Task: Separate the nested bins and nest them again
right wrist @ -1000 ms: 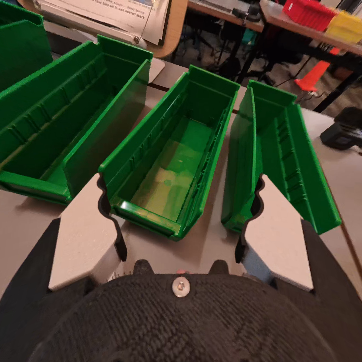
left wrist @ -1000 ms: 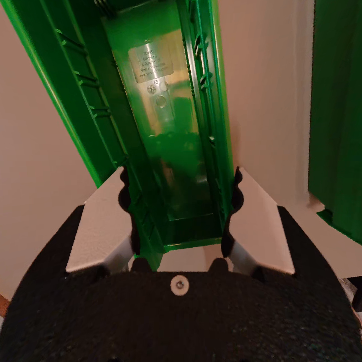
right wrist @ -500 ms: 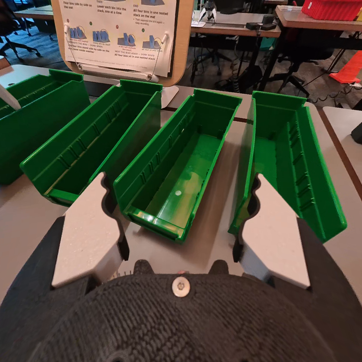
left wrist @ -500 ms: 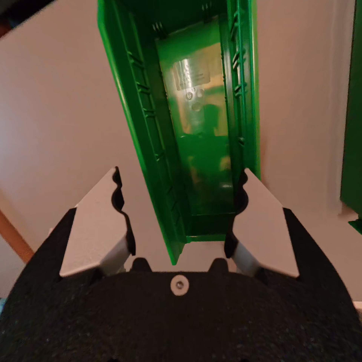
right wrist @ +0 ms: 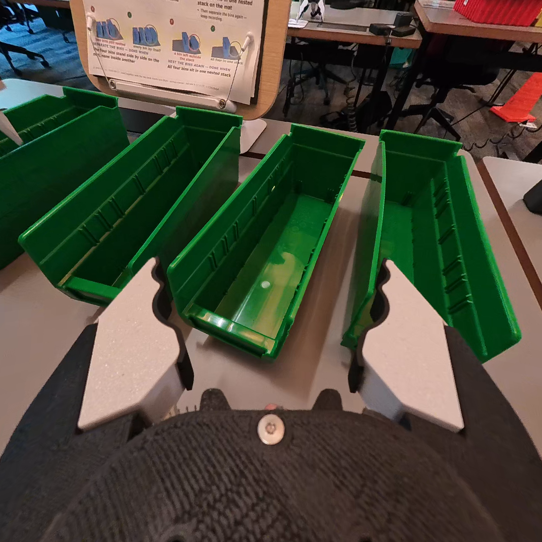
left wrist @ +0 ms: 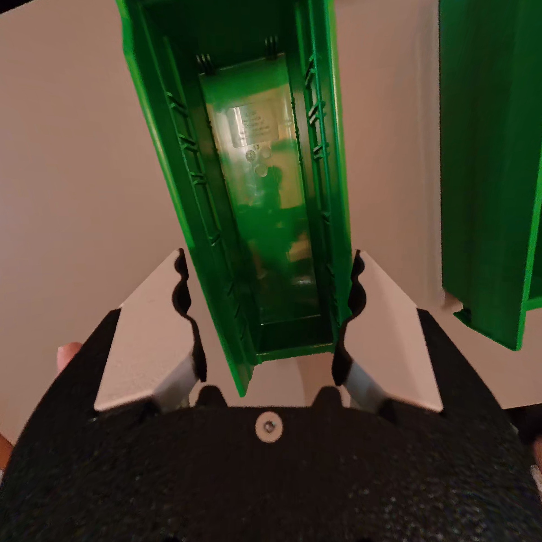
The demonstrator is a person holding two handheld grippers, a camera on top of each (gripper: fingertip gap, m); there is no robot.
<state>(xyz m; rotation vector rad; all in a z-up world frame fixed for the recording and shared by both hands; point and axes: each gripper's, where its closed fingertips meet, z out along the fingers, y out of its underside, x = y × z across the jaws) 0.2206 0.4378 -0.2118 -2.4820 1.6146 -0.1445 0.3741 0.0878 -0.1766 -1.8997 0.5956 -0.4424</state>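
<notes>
Four green bins stand side by side on the grey table. In the right wrist view they are the leftmost bin (right wrist: 58, 176), the second bin (right wrist: 132, 211), the third bin (right wrist: 264, 249) and the fourth bin (right wrist: 425, 234), which leans to the right. My left gripper (left wrist: 268, 261) looks down into the leftmost bin (left wrist: 264, 205) and straddles its near end, with a pad against each side wall. One left fingertip (right wrist: 8, 132) shows at the left edge of the right wrist view. My right gripper (right wrist: 271, 261) is wide open and empty above the table, in front of the third bin.
The second bin's side (left wrist: 484, 176) is close on the right in the left wrist view. A board with an instruction sheet (right wrist: 176, 44) stands behind the bins. The table edge (right wrist: 498, 205) runs just right of the fourth bin. Farther tables, chairs and an orange cone (right wrist: 522, 99) lie beyond.
The left gripper's fingers spread apart half a second ago and have now come back in against the bin's walls. The right gripper has drawn back and up, still open.
</notes>
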